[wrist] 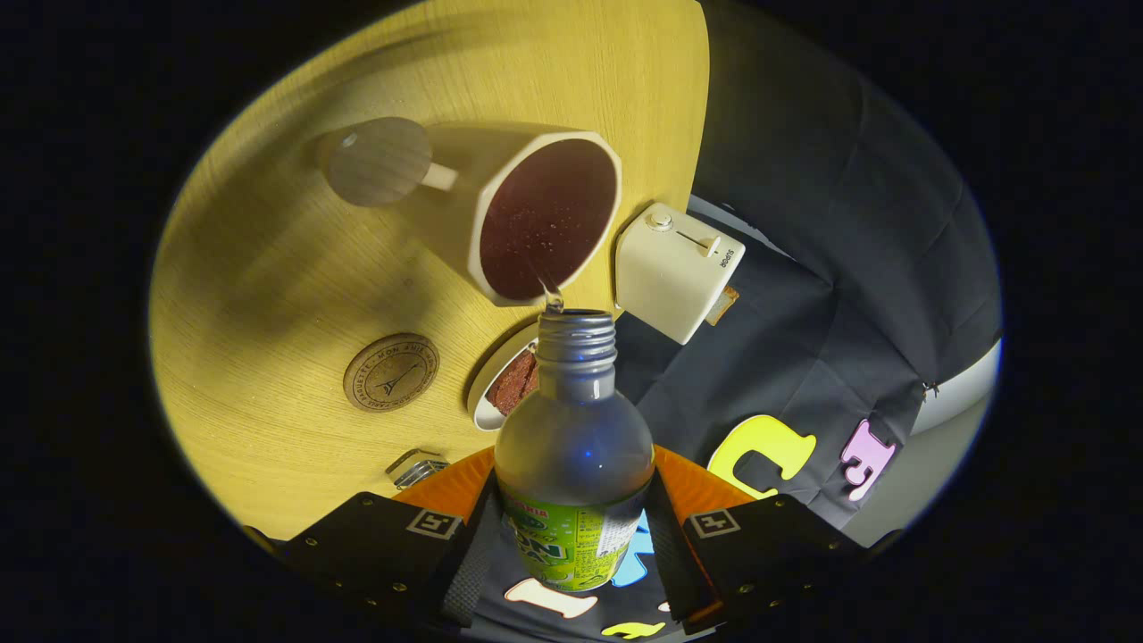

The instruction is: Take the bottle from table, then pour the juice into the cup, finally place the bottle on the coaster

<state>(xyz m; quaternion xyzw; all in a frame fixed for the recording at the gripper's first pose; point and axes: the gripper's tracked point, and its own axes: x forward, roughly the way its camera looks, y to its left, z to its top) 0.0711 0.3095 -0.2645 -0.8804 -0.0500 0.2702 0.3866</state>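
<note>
My gripper (pixel 571 536) is shut on a clear plastic bottle (pixel 573 429) with a green label, both fingers pressing its lower body. The bottle is uncapped and tipped forward, its threaded mouth at the rim of a white cup (pixel 545 219) on the yellow wooden table (pixel 268 268). A thin stream runs from the mouth into the cup, which holds dark liquid with bubbles. A round cork coaster (pixel 391 372) with a printed tower lies on the table beyond the left finger, bare.
A white toaster (pixel 674 268) stands beside the cup at the table's edge. A small white dish (pixel 487 397) with a brown slice sits just behind the bottle neck. A metal clip (pixel 415 468) lies near the left finger.
</note>
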